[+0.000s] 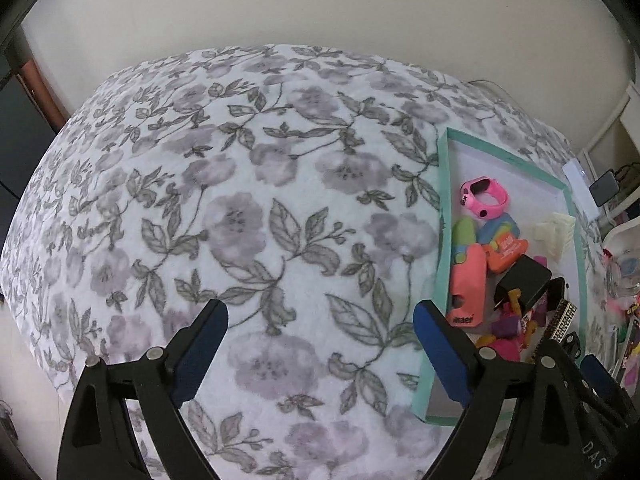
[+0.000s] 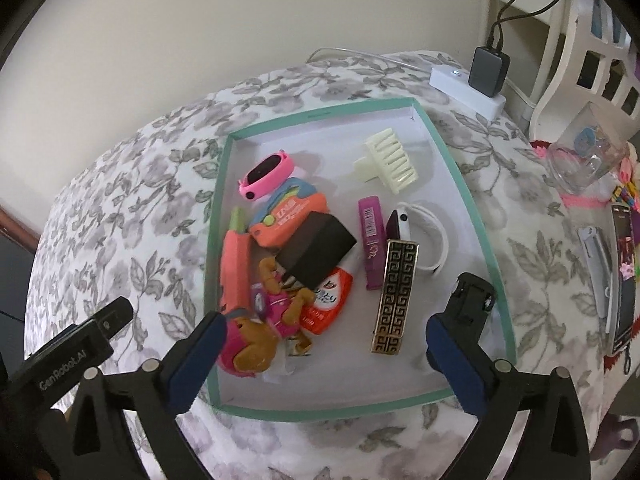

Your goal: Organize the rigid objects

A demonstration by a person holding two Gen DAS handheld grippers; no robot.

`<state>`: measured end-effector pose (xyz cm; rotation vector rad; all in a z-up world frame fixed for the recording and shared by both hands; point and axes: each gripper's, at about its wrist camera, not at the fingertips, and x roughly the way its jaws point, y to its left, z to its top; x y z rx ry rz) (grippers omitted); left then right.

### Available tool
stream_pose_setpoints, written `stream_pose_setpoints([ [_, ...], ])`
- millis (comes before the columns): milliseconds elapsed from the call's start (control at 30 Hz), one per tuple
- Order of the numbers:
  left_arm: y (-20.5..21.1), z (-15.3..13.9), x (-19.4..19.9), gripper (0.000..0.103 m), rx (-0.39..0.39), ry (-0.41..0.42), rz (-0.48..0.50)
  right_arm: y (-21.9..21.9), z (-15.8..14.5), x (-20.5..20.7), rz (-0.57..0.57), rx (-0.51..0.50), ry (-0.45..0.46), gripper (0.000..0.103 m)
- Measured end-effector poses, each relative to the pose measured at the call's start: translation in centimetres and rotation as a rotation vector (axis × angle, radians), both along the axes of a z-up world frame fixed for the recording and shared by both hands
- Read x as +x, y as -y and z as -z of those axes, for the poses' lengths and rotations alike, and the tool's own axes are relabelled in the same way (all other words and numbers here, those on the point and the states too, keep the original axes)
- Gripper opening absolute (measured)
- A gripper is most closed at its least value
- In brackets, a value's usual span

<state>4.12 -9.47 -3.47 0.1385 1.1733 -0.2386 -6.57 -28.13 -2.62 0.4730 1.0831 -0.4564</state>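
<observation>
Faintly, "GenRobot.AI" marks the left tongs (image 2: 116, 316) housing.

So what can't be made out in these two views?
- Left wrist view: the near end of the tray is covered by the right tool.
- Right wrist view: the toy dog is partly behind a tool finger; print on the red tube is too small.
- Items right of the tray are cut off by the frame edge.
</observation>
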Motion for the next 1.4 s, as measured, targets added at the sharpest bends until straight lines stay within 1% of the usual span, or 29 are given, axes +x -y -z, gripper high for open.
stream_pose_setpoints([
  [100, -0.4, -0.4, -0.2, 0.095, 0.004, 0.008, 0.002, -0.5, -0.1, -0.2, -0.013, -0.002, 0.005, 0.102],
  [200, -0.9, -1.2, -0.7, 0.095, 0.003, 0.035, 0.015, -1.0, -0.3, -0.6, -0.019, -0.018, 0.006, 0.102],
  [367, -2.1, -2.8, -2.2, 0.095, 0.054, 0.094, 0.041, -1.7, -1.0, -1.1, -0.027, -0.022, 0.029, 0.102],
  [467, -3.0, -3.3, -2.9, 0.095, 0.058, 0.111, 0.053, -2.0, -1.2, -1.6, -0.025, -0.033, 0.031, 0.102],
  [633, -4.1, -3.5, -3.9, 0.095, 0.084, 0.122, 0.066, -2.7, -1.6, -2.3, -0.031, -0.055, 0.031, 0.102],
  [767, -4.9, -3.8, -4.5, 0.095, 0.052, 0.110, 0.066, -3.2, -2.0, -2.9, -0.037, -0.068, 0.043, 0.102],
  [900, -5.3, -4.1, -5.0, 0.095, 0.067, 0.122, 0.067, -3.9, -2.4, -3.3, -0.052, -0.076, 0.053, 0.102],
  [1033, -5.5, -4.3, -5.6, 0.095, 0.064, 0.128, 0.080, -4.9, -2.5, -3.4, -0.077, -0.097, 0.047, 0.102],
  [1267, -6.0, -4.7, -6.3, 0.095, 0.082, 0.156, 0.079, -5.7, -3.0, -3.8, -0.088, -0.112, 0.062, 0.102],
  [1400, -6.4, -4.8, -6.5, 0.095, 0.075, 0.157, 0.078, -5.9, -3.1, -3.9, -0.087, -0.119, 0.064, 0.102],
])
